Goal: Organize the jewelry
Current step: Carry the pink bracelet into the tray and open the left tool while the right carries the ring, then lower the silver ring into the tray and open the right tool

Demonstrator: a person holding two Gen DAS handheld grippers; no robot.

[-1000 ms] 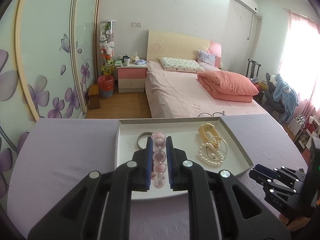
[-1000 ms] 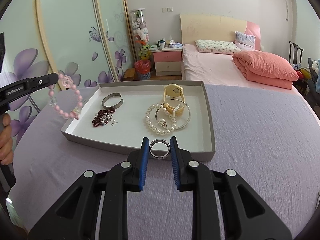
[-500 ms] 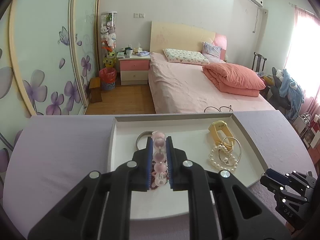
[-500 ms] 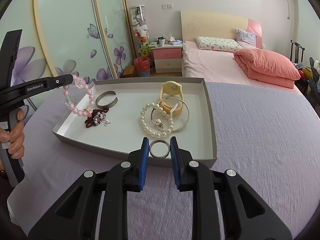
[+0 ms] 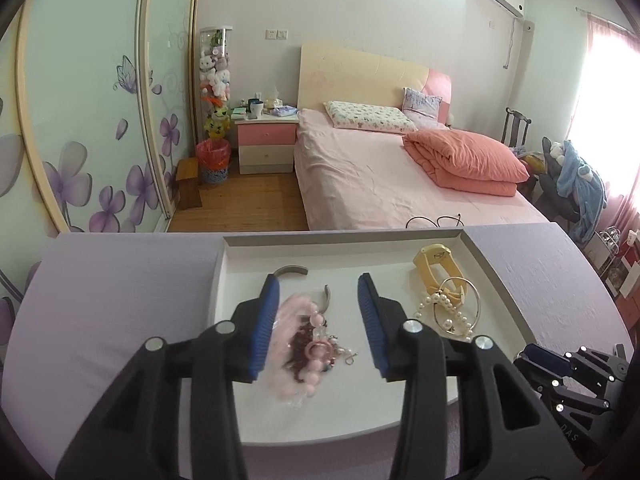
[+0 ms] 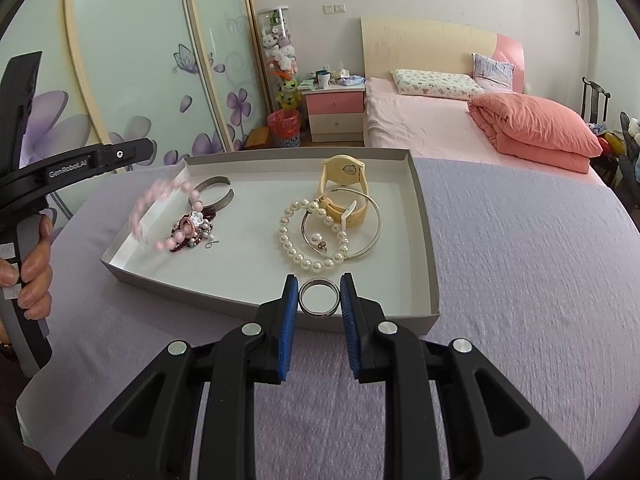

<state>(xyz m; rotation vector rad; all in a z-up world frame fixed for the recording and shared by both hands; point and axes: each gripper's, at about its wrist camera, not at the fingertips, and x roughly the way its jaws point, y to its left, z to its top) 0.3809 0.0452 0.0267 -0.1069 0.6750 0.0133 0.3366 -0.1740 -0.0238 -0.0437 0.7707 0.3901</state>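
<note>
**Two grippers at the jewelry tray**

We see the left gripper (image 5: 318, 322) released, its blue pads spread wide above the shallow grey tray (image 6: 424, 216). The pink bead bracelet (image 6: 160, 212) appears motion-blurred between and below those pads, part of it lying over the dark red bead strand (image 6: 188, 240) on the tray's left side (we cannot tell whether all of it touches the floor). Just beyond lies an open metal cuff (image 6: 214, 192). On the tray's right side we find a pearl bracelet (image 6: 310, 236), a thin silver bangle (image 6: 360, 232) and a yellow watch (image 6: 344, 184), overlapping one another. The right gripper (image 6: 319, 296) is clenched on a metal ring (image 6: 319, 298), held over the tray's near wall. The tray rests on a lavender cloth (image 6: 520, 280).
</note>
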